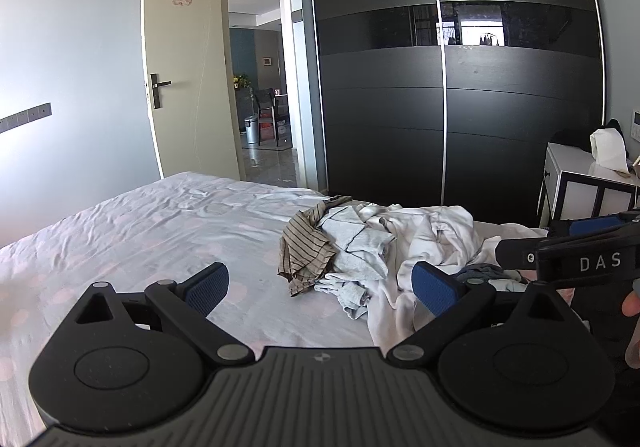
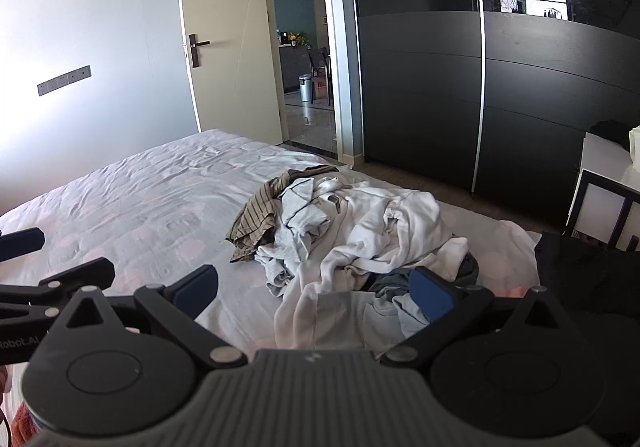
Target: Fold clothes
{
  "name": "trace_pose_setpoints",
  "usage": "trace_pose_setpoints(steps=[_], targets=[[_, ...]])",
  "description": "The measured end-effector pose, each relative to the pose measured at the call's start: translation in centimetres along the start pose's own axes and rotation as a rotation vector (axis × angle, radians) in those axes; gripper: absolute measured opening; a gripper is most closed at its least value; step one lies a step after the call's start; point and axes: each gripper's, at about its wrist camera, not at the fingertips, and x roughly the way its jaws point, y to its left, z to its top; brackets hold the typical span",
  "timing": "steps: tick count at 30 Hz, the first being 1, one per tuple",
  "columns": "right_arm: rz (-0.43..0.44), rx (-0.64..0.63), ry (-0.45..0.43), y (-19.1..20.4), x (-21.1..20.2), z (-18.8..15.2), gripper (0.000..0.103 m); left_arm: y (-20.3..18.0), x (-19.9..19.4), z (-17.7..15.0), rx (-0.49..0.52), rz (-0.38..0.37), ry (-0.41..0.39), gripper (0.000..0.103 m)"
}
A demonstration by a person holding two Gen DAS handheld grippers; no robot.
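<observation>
A pile of crumpled clothes lies on the bed (image 1: 120,231): a brown striped garment (image 1: 304,247), a light grey one (image 1: 356,243) and a large white one (image 1: 432,235). The same pile shows in the right wrist view, with the striped garment (image 2: 256,219), the white one (image 2: 380,231) and a dark blue-grey piece (image 2: 394,281) at its near edge. My left gripper (image 1: 322,287) is open and empty, held above the bed just short of the pile. My right gripper (image 2: 314,293) is open and empty, over the pile's near edge. It also shows at the right of the left wrist view (image 1: 568,247).
The bed (image 2: 120,207) has a wrinkled pale sheet with pink dots. A dark sliding wardrobe (image 1: 460,87) stands behind it. An open cream door (image 1: 184,67) leads to a hallway. A white nightstand (image 1: 580,183) with a white cloth stands at the right.
</observation>
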Motion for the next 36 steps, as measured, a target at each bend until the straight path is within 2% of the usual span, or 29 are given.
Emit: trace_pose_setpoints(steps=[4,10,13,22,30,36], targets=[[0.017,-0.009,0.0,0.06,0.25,0.23,0.103,0.21,0.07,-0.09,-0.028,-0.009,0.022,0.103],[0.031,-0.028,-0.044,0.56,-0.11,0.16,0.103,0.56,0.27,-0.03,-0.072,-0.016,0.053,0.103],[0.034,-0.028,-0.047,0.66,0.07,-0.01,0.103,0.91,0.16,0.12,-0.086,-0.008,0.045,0.103],[0.046,-0.012,-0.049,0.45,-0.09,0.16,0.103,0.74,0.03,0.16,-0.063,0.0,0.022,0.103],[0.053,-0.013,-0.052,0.57,-0.17,0.1,0.103,0.41,-0.18,0.28,-0.027,0.045,0.011,0.103],[0.047,-0.014,-0.058,0.58,-0.57,0.12,0.103,0.44,-0.18,0.38,-0.043,0.05,0.032,0.103]])
